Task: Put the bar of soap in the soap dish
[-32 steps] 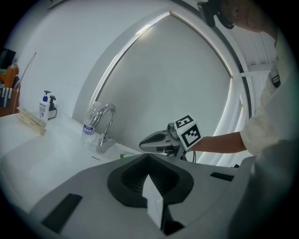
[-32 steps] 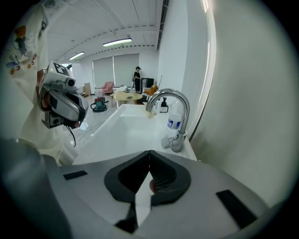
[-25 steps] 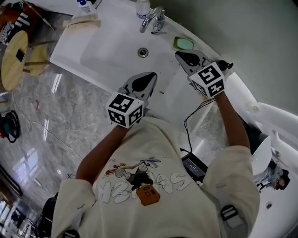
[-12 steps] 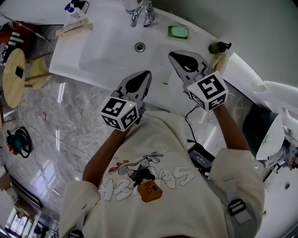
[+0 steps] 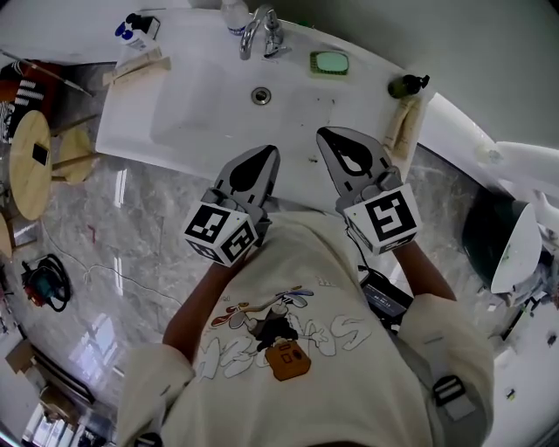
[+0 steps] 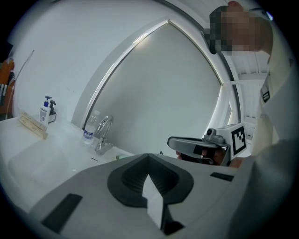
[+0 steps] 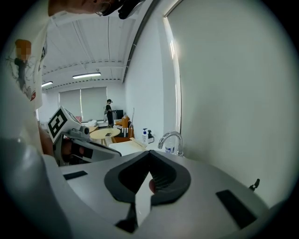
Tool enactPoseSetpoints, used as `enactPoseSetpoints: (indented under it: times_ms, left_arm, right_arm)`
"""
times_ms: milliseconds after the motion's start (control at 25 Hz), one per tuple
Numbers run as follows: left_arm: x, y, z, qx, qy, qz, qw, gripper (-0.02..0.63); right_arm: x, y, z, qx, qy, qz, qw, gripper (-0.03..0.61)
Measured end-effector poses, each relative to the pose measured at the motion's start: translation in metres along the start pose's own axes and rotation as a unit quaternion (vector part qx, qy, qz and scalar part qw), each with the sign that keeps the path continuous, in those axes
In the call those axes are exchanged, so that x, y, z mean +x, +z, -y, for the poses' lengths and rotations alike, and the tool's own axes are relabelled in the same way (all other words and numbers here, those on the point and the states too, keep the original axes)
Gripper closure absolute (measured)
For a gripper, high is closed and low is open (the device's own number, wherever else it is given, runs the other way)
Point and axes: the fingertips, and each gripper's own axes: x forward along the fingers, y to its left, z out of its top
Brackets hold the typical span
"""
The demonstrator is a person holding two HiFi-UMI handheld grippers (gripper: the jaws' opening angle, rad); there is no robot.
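Observation:
A green bar of soap (image 5: 330, 62) lies in the soap dish (image 5: 313, 63) on the back rim of the white sink (image 5: 175, 131), right of the faucet (image 5: 262, 33). My left gripper (image 5: 265, 151) is shut and empty over the sink's front edge. Beside it, my right gripper (image 5: 324, 134) is also shut with nothing in it, well short of the dish. In the left gripper view the jaws (image 6: 149, 158) meet, with the faucet (image 6: 103, 134) beyond them. The right gripper view shows its closed jaws (image 7: 149, 154) and the faucet (image 7: 170, 140).
A water bottle (image 5: 232, 13) stands behind the faucet, the drain (image 5: 261, 95) lies mid-basin. A dark bottle (image 5: 407, 85) and a pale tube (image 5: 400, 124) rest on the right rim; a blue-capped bottle (image 5: 133, 30) and wooden brush (image 5: 137, 63) on the left. A round stool (image 5: 31, 161) stands at the left.
Both grippers have drawn back from the basin toward the person's body. The right one has left the soap dish area and rolled somewhat. Both stay shut.

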Motion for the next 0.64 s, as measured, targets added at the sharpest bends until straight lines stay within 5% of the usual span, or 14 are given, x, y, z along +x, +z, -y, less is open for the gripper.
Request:
enactPoseSetpoints:
  times_ms: [640]
  left_arm:
    - [-0.009,0.006,0.006,0.004,-0.011,0.009,0.9999,0.606]
  right_arm:
    - [-0.006,-0.015,0.010,0.033,-0.088,0.019,0.995,0.571]
